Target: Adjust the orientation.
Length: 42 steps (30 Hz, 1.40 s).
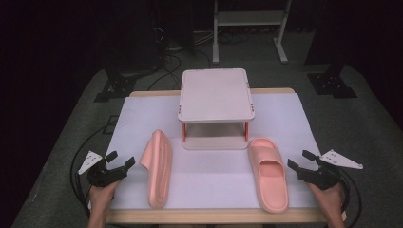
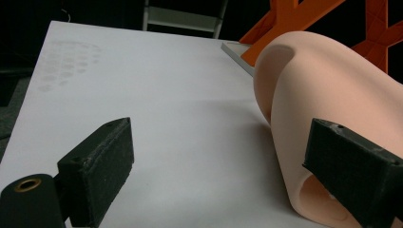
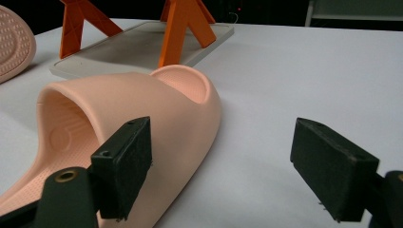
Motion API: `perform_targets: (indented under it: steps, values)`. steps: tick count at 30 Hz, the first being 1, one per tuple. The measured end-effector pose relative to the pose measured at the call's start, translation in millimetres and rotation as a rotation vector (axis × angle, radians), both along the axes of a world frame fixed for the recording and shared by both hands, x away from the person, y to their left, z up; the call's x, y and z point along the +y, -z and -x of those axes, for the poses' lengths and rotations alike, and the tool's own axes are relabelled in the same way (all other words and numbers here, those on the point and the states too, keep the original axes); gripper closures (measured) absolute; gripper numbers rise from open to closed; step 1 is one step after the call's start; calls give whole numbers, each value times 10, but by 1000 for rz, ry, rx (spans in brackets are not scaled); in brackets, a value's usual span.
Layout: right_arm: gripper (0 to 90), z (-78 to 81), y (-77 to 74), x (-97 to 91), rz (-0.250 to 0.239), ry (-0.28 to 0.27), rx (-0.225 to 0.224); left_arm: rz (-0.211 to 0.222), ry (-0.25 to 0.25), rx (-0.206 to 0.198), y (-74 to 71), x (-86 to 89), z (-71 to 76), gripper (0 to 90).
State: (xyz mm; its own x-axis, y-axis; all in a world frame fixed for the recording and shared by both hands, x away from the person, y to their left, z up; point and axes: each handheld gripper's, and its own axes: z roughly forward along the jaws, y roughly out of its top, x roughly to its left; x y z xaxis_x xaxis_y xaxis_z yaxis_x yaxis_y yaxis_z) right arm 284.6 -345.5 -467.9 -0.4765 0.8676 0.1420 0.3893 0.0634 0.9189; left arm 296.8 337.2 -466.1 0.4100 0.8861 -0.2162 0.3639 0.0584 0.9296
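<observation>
Centre of high view: white table cover (image 1: 209, 175); small two-tier shelf (image 1: 215, 94), pale top, orange legs, at upper middle. Left slipper (image 1: 158, 167), pink, tipped on its edge, lower left of centre. Right slipper (image 1: 269, 172), pink, flat on its sole, lower right. Left gripper (image 1: 117, 161), lower left, jaws wide, holding nothing, just beside left slipper. Right gripper (image 1: 298, 159), lower right, jaws wide, holding nothing, beside right slipper. Right gripper view: strap opening of right slipper (image 3: 142, 118), ribbed insole, shelf's lower tray (image 3: 138, 45) behind. Left gripper view: smooth strap of left slipper (image 2: 328, 95) at right.
</observation>
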Motion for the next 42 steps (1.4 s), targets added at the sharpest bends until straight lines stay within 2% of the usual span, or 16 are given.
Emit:
perform_targets:
  steps: [7, 11, 14, 21, 26, 31, 34, 36, 38, 42]
  values:
    - [213, 7, -16, 6, -6, -1, -9, 20, -6, 4, 0, -15, 62, 89]
    - [210, 6, -14, 7, -6, -2, -5, 1, -4, 8, 9, -23, 115, 89]
    - [207, 9, -16, 3, -10, -4, -11, -14, 6, 27, 48, -21, 181, 89]
    - [207, 29, -31, 3, -16, -3, -23, -10, 17, 37, 30, -62, 248, 90]
    - [207, 40, -39, 24, -14, -9, -25, -70, 39, 47, 17, -153, 243, 90]
    - [206, 45, -42, 32, -18, -17, -27, -80, 51, 69, 32, -196, 229, 90]
    - [206, 56, -52, 41, -25, -19, -30, -109, 57, 73, 36, -215, 221, 90]
    - [206, 58, -54, 44, -23, -21, -32, -114, 58, 77, 40, -232, 213, 91]
    - [206, 52, -49, 50, -19, -29, -30, -121, 70, 85, 44, -255, 204, 134]
    - [206, 54, -50, 72, -12, -37, -26, -137, 76, 127, 50, -291, 157, 159]
